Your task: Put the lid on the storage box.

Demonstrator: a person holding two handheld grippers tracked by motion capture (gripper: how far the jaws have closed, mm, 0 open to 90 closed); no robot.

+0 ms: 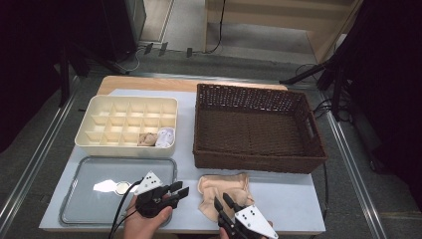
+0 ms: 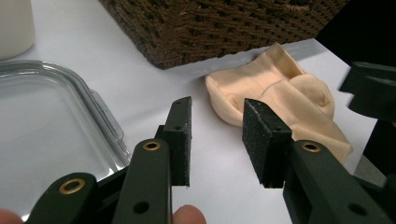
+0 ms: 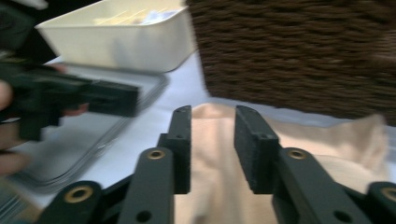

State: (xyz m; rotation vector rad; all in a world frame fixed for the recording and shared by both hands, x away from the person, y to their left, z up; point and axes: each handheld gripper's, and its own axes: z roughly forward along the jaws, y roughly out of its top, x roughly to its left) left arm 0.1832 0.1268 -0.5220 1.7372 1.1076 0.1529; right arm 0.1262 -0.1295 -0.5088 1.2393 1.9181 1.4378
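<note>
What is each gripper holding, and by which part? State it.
Nothing is held. The left gripper stands open over bare table beside the sock. The right gripper hangs open above the sock, pads not pressing on it.

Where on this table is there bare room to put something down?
The wicker basket is empty, and so is most of the metal tray. Bare tabletop lies right of the peach sock, before the basket. It's crowded at the front edge, where both hand-held grippers flank the sock.

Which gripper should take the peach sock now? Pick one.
Right. The right gripper hangs directly over the sock, its fingers parted. The left gripper points at it from beside the tray, farther off.
</note>
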